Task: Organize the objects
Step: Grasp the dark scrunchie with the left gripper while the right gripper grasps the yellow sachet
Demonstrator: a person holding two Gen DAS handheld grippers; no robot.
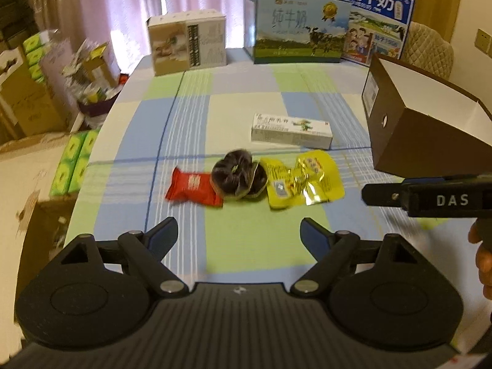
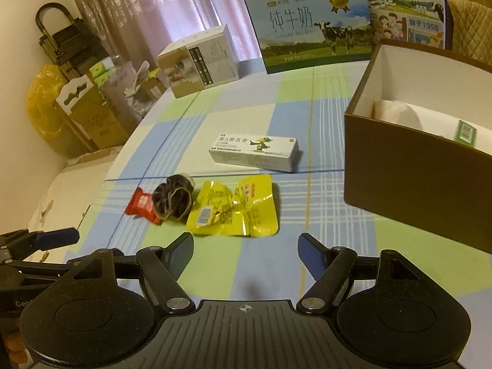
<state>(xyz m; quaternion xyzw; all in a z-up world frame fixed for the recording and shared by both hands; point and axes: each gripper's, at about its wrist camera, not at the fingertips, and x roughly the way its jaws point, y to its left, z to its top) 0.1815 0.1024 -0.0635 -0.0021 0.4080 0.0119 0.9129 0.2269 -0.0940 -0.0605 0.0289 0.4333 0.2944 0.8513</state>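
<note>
Contents of the brown box (image 2: 409, 166) are half hidden: only the right wrist view shows a pale roll and a green-labelled pack inside. Left of the box lie an ointment carton (image 1: 292, 131), yellow pouch (image 1: 303, 180), dark scrunchie (image 1: 238, 175) and red packet (image 1: 192, 188). Left gripper (image 1: 239, 236) and right gripper (image 2: 246, 247) both gape wide, empty, touching nothing.

Left gripper (image 1: 239, 236) spread wide above checked desk (image 1: 240, 98), red packet (image 1: 193, 188), dark scrunchie (image 1: 238, 174), yellow pouch (image 1: 304, 180) in a row, brown box (image 1: 421, 123) at right
</note>
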